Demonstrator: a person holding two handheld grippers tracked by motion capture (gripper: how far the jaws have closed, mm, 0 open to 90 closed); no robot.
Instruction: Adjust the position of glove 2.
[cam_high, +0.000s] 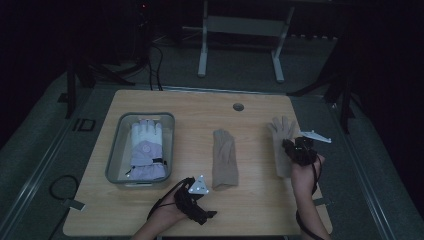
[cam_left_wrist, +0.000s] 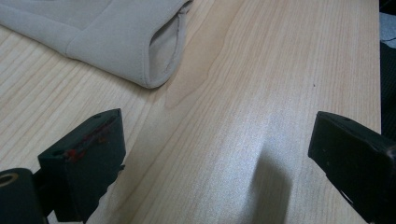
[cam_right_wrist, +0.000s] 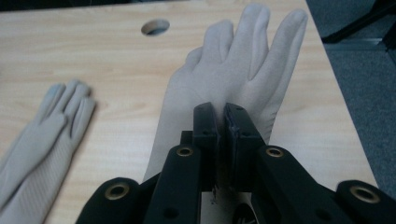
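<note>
Two beige gloves lie on the wooden table. My right gripper is shut on the palm of the right glove, whose fingers point away toward the far edge. The middle glove lies flat by itself. My left gripper stands open over bare wood near the front edge, nothing between its jaws. That middle glove's cuff sits a little beyond it to the upper left in the left gripper view.
A grey bin at the left of the table holds a white and lilac glove. A round cable hole sits near the far edge. A frame's legs stand on the floor behind.
</note>
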